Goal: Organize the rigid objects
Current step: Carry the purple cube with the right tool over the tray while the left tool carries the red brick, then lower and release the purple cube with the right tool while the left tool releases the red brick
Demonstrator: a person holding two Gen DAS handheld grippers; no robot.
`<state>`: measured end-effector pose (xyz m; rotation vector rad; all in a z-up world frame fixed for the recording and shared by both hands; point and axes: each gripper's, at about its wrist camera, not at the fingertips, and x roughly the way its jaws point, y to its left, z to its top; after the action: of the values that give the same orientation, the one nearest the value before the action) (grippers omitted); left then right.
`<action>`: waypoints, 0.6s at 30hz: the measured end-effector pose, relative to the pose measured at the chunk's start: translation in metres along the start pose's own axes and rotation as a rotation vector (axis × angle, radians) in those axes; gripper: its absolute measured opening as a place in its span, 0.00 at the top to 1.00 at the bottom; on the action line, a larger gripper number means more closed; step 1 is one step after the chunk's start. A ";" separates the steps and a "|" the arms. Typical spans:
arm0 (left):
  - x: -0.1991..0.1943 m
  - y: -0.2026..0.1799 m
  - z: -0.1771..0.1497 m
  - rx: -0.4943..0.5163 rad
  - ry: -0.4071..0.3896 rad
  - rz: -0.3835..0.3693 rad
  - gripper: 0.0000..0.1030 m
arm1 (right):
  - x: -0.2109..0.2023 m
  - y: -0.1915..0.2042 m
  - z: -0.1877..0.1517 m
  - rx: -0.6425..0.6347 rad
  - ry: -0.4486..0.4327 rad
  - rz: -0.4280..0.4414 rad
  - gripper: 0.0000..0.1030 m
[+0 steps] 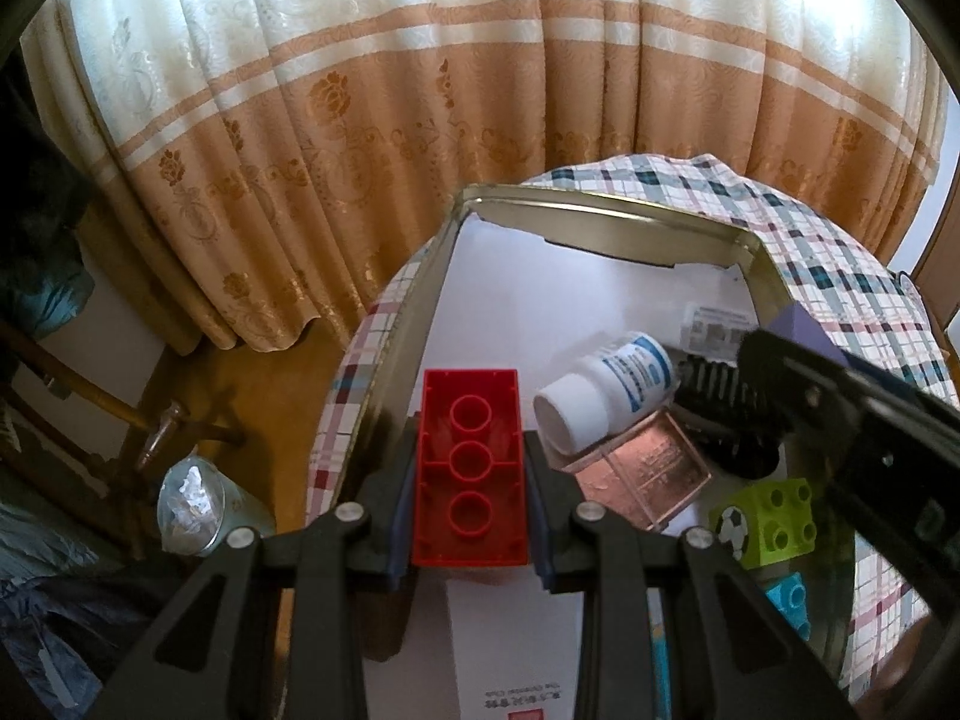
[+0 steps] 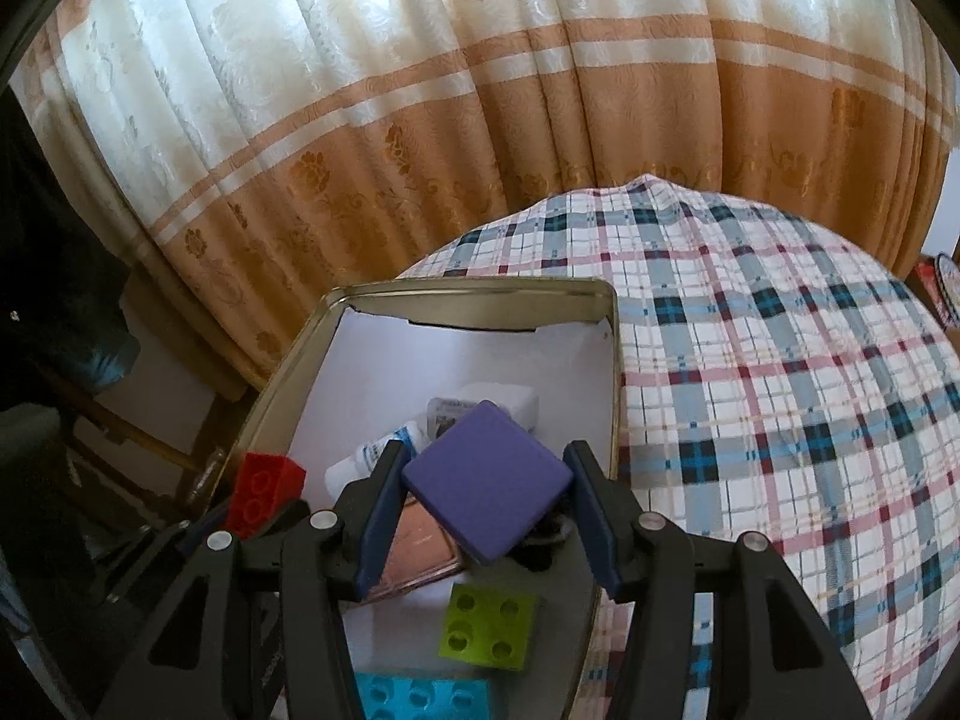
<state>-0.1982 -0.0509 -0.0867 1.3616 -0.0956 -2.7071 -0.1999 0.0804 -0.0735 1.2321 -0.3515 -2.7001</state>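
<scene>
My left gripper [image 1: 469, 480] is shut on a red toy brick [image 1: 469, 462], underside up, held above the near left part of an open metal tin [image 1: 606, 213]. My right gripper [image 2: 487, 510] is shut on a purple square block [image 2: 487, 489], held corner to corner over the tin [image 2: 480, 291]. The red brick also shows in the right wrist view [image 2: 264, 492]. In the tin lie a white pill bottle [image 1: 606, 399], a copper-coloured clear case [image 1: 648, 474], a lime green brick [image 1: 768, 519], a blue brick [image 2: 420, 696] and a black comb [image 1: 714, 396].
The tin stands on a bed with a plaid cover [image 2: 780, 390]. A cream and orange curtain [image 1: 360, 120] hangs behind. Left of the bed are a wooden chair frame [image 1: 120, 414] and a glass jar [image 1: 192, 507] on the floor.
</scene>
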 end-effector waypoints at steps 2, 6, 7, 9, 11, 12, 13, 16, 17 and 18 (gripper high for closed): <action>-0.001 0.000 0.000 0.003 -0.004 0.006 0.71 | -0.004 -0.001 -0.004 0.015 0.011 0.014 0.45; 0.000 0.000 -0.001 0.008 0.011 -0.010 0.70 | -0.011 0.004 -0.009 0.021 0.016 0.066 0.44; -0.002 0.000 -0.002 0.008 0.012 -0.016 0.70 | -0.015 0.005 -0.009 0.029 0.004 0.078 0.44; -0.009 0.001 -0.004 0.000 -0.003 -0.025 0.70 | -0.026 0.005 -0.006 0.050 -0.031 0.094 0.44; -0.019 0.001 -0.004 -0.002 -0.028 -0.028 0.52 | -0.044 0.005 -0.002 0.067 -0.088 0.115 0.39; -0.026 0.001 -0.003 -0.008 -0.043 -0.033 0.40 | -0.051 0.005 -0.001 0.070 -0.111 0.120 0.32; -0.031 0.001 -0.003 -0.016 -0.056 -0.037 0.19 | -0.062 0.005 -0.001 0.075 -0.146 0.120 0.29; -0.052 0.000 -0.004 -0.022 -0.122 -0.055 0.09 | -0.083 0.007 -0.005 0.075 -0.216 0.103 0.25; -0.057 -0.003 -0.005 -0.012 -0.133 -0.058 0.05 | -0.087 0.008 -0.007 0.068 -0.228 0.092 0.24; -0.062 -0.005 -0.005 -0.001 -0.139 -0.058 0.02 | -0.089 0.008 -0.008 0.065 -0.232 0.084 0.24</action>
<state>-0.1577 -0.0379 -0.0413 1.1926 -0.0669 -2.8473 -0.1359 0.0921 -0.0121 0.8973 -0.5107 -2.7825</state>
